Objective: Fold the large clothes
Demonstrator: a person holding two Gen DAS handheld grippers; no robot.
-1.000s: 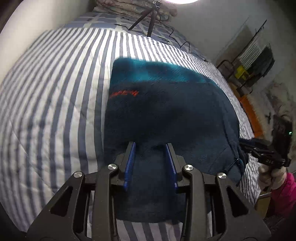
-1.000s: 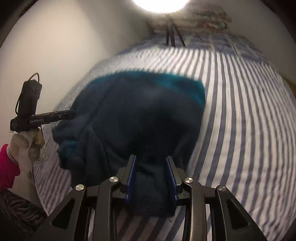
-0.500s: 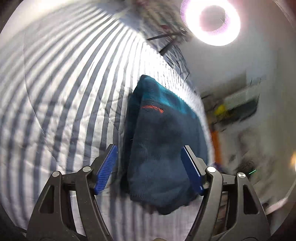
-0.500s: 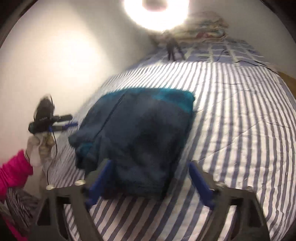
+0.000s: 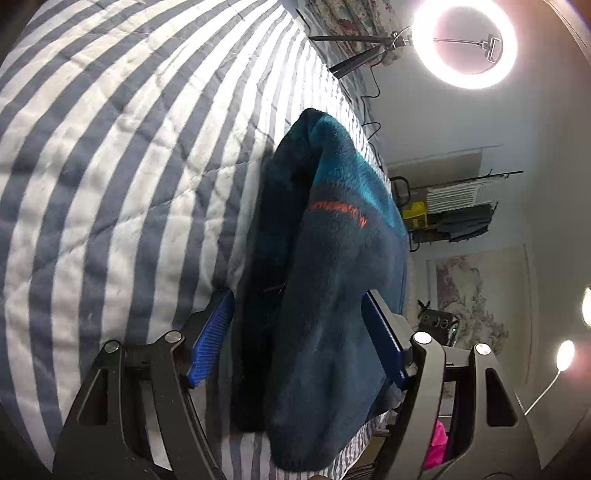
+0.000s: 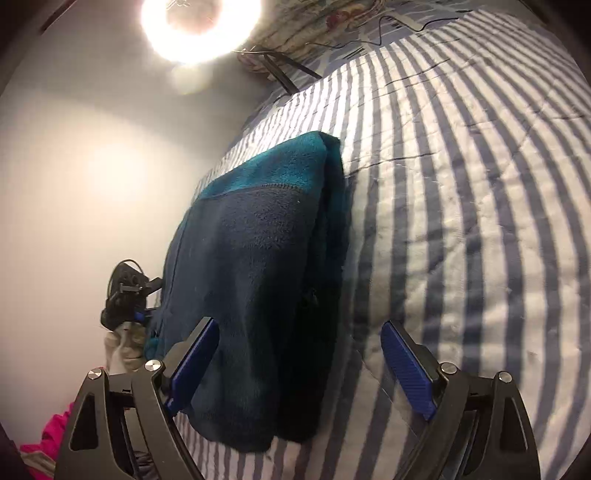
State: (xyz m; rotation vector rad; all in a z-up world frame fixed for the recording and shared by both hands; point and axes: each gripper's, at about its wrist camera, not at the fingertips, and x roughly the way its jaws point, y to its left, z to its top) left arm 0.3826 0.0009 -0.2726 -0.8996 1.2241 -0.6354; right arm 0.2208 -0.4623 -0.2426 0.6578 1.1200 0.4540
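A dark navy and teal fleece jacket (image 5: 325,280) with an orange logo lies folded in a thick stack on the striped bed (image 5: 110,177). It also shows in the right wrist view (image 6: 258,266). My left gripper (image 5: 297,336) is open, its blue fingers (image 5: 212,332) standing either side of the jacket's near edge without holding it. My right gripper (image 6: 299,369) is open too, its jaws wide apart on either side of the stack's near end, holding nothing. The other gripper (image 6: 125,295) shows at the jacket's far side.
A ring light (image 5: 463,40) on a tripod (image 5: 354,55) stands at the bed's head beside a floral pillow pile (image 6: 325,22). A cable (image 5: 369,107) trails on the bed. A rack with clothes (image 5: 450,210) stands beyond the bed. A white wall (image 6: 92,184) runs alongside.
Both grippers opened and let go of the jacket, then drew back and tilted. The jacket now lies folded on the bed.
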